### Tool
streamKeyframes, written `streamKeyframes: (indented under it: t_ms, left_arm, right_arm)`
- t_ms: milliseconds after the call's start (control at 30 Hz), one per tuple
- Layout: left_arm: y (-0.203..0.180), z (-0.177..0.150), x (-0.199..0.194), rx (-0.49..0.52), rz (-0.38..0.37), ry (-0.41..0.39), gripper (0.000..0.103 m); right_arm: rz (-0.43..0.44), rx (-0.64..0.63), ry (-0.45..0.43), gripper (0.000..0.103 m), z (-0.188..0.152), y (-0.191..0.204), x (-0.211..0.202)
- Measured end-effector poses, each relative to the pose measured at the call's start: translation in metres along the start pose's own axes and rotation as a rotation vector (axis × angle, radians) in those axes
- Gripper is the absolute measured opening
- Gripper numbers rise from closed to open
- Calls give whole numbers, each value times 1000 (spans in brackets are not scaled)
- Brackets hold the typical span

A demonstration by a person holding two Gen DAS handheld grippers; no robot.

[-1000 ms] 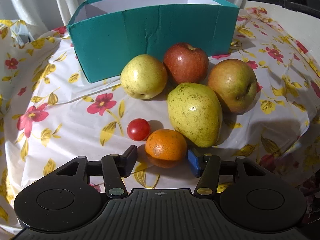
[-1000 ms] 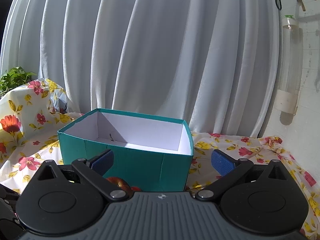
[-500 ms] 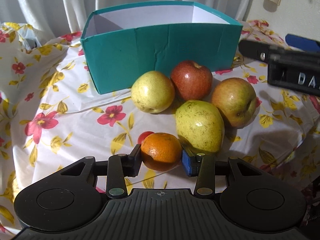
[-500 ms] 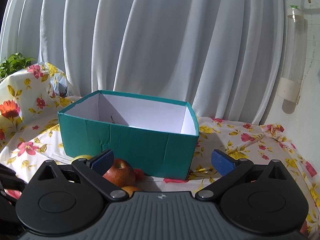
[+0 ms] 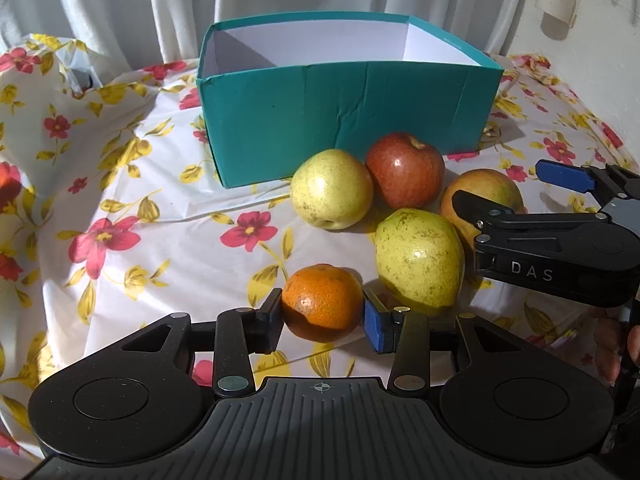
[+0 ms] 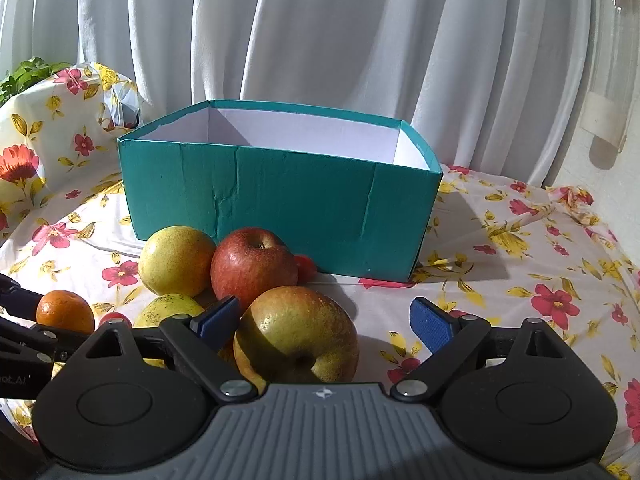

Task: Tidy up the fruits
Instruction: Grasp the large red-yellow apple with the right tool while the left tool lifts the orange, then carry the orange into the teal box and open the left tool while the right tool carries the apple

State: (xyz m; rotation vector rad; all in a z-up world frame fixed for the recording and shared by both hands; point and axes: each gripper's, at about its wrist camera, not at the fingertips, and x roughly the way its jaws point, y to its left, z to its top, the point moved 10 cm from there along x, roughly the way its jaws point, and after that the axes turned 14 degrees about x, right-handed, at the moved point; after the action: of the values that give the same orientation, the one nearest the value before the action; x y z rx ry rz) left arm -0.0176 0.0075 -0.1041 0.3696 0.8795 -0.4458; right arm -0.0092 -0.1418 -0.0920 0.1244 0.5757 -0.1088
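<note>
My left gripper (image 5: pixel 322 318) is shut on an orange (image 5: pixel 322 300) and holds it just above the flowered cloth. Behind it lie a green pear (image 5: pixel 418 256), a yellow apple (image 5: pixel 331 194), a red apple (image 5: pixel 405 169) and a yellow-red apple (image 5: pixel 480 190), in front of an empty teal box (image 5: pixel 344 120). My right gripper (image 6: pixel 324 320) is open, its fingers either side of the yellow-red apple (image 6: pixel 296 332), apart from it. It also shows in the left wrist view (image 5: pixel 560 216). The orange (image 6: pixel 64 312) shows at the left of the right wrist view.
A small red tomato (image 6: pixel 305 267) lies by the teal box (image 6: pixel 280 196), another (image 6: pixel 114 317) near the pear (image 6: pixel 168 310). The flowered cloth (image 5: pixel 140 248) covers the table. White curtains hang behind. A crumpled bag (image 5: pixel 76 72) sits at the back left.
My left gripper closed on the orange and lifted it back and up. My right gripper came down from above the box and now straddles the yellow-red apple.
</note>
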Motion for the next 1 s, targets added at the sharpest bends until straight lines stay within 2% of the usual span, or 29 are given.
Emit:
streamKeyframes:
  t_ms: [167, 433, 600, 733, 867, 1000]
  left_arm:
    - [4, -1, 0, -14, 1, 2, 45]
    - [9, 0, 3, -29, 3, 11, 45]
    - [12, 3, 3, -33, 6, 11, 45]
    - [15, 7, 2, -31, 15, 8, 45]
    - [20, 16, -4, -28, 34, -11, 45]
    - [28, 30, -14, -37, 64, -37, 45]
  right_arm:
    - [7, -10, 34, 88, -9, 4, 10]
    - [37, 93, 71, 85, -11, -1, 22]
    - [81, 159, 100, 71, -14, -2, 28]
    - [97, 203, 124, 71, -16, -3, 32]
    - [83, 185, 143, 70, -14, -2, 33]
    - [67, 217, 127, 70, -6, -10, 25]
